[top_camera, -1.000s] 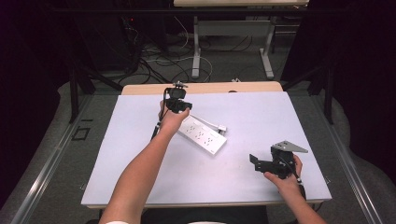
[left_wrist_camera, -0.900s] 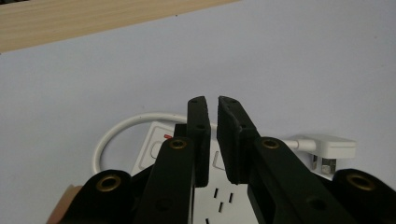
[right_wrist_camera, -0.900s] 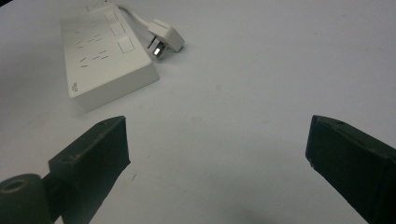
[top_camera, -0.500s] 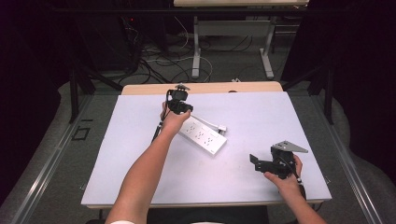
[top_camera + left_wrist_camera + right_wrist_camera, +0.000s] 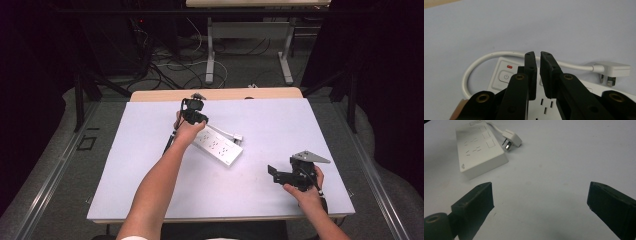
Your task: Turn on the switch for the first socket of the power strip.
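Observation:
A white power strip (image 5: 217,146) lies slanted at the middle of the white table (image 5: 145,170), with its short cord and plug (image 5: 237,137) beside its far end. My left gripper (image 5: 196,119) hangs over the strip's switch end. In the left gripper view the left gripper (image 5: 538,53) has its jaws almost together with nothing between them, above the power button (image 5: 506,76) and the looped cord (image 5: 480,62). My right gripper (image 5: 274,174) rests low near the front right, apart from the strip. It stands wide open (image 5: 540,192) and faces the strip (image 5: 479,147) and plug (image 5: 511,138).
A strip of wooden tabletop (image 5: 215,94) shows behind the white sheet. Past the table's far edge are metal table legs (image 5: 210,55) and loose cables (image 5: 165,65) on the floor. Bare white surface lies left of the forearm and between the two grippers.
My left gripper has edged slightly rightward over the strip's switch end. The right gripper and the strip have stayed in place.

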A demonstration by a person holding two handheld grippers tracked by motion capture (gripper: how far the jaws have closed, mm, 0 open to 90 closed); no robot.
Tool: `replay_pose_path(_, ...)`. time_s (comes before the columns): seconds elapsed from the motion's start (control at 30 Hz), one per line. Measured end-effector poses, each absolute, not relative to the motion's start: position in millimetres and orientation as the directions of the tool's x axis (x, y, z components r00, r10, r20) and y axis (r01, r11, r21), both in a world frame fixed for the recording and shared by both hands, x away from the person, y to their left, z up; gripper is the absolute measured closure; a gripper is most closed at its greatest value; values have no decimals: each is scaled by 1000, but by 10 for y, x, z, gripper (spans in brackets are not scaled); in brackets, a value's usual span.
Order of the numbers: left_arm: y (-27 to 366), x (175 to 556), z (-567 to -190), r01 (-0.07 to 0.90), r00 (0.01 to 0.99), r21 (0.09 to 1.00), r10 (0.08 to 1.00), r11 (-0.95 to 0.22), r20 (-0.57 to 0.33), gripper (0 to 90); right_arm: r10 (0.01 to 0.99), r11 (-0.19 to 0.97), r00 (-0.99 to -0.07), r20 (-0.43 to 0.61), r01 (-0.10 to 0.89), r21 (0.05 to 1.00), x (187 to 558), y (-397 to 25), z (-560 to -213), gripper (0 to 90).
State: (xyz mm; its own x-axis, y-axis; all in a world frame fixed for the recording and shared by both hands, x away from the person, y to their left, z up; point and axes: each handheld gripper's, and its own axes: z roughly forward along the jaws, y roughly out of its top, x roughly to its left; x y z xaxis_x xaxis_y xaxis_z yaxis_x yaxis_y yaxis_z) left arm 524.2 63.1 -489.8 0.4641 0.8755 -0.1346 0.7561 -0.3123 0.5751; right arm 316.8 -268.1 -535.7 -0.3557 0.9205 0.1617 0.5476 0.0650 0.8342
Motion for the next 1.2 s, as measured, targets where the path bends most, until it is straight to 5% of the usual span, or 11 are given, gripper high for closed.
replay_pose_path(1.2,498,5250,-5113,781,491,497,864,-379,-112,869,916,60,-362,174,552,832,3182,-2700,-5369,66)
